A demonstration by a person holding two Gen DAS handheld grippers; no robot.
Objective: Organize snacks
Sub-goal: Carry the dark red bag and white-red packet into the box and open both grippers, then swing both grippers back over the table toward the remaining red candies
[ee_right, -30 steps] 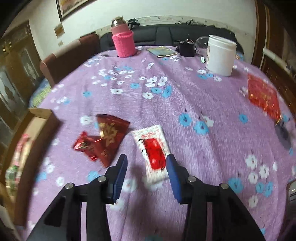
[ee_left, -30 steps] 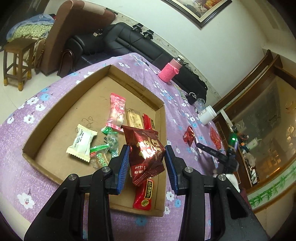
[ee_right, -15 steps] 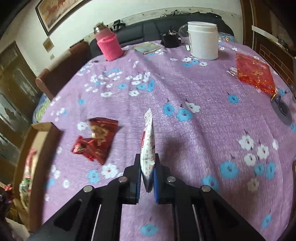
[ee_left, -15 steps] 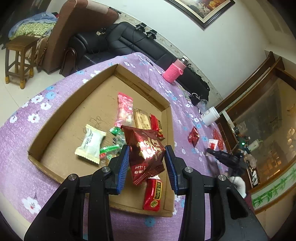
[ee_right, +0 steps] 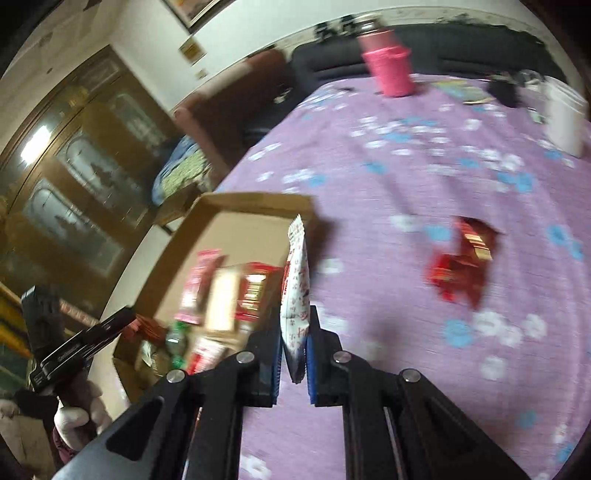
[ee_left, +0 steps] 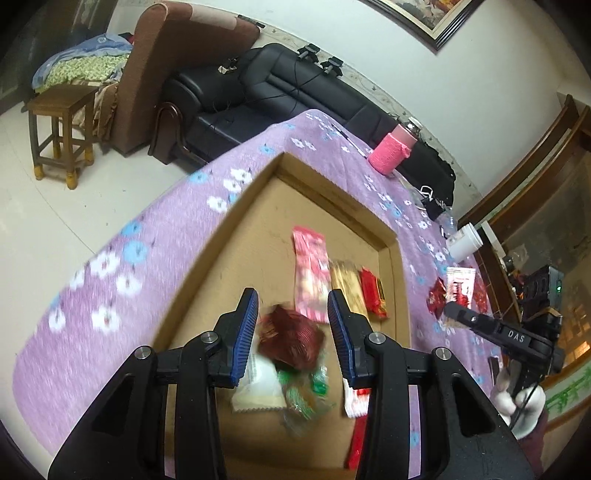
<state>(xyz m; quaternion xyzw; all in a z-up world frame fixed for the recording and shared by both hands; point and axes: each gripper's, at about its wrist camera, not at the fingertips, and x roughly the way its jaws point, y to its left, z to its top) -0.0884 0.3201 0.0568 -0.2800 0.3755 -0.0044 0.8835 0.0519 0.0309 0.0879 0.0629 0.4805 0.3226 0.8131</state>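
A black leather sofa (ee_left: 295, 92) runs along the far white wall (ee_left: 498, 66), with a brown armchair (ee_left: 177, 62) at its left end and a small wooden stool (ee_left: 61, 129) standing on the pale tiled floor (ee_left: 44, 221) further left. A dark-framed picture (ee_left: 432, 16) hangs high on that wall, and heaped blue and green patterned bedding (ee_left: 77, 62) lies behind the stool. In the right wrist view a tall dark wooden cabinet (ee_right: 74, 166) with glass doors fills the left side, a bright light reflecting in its upper pane, while the near table carries a purple cloth with white and blue flowers (ee_right: 424, 177).
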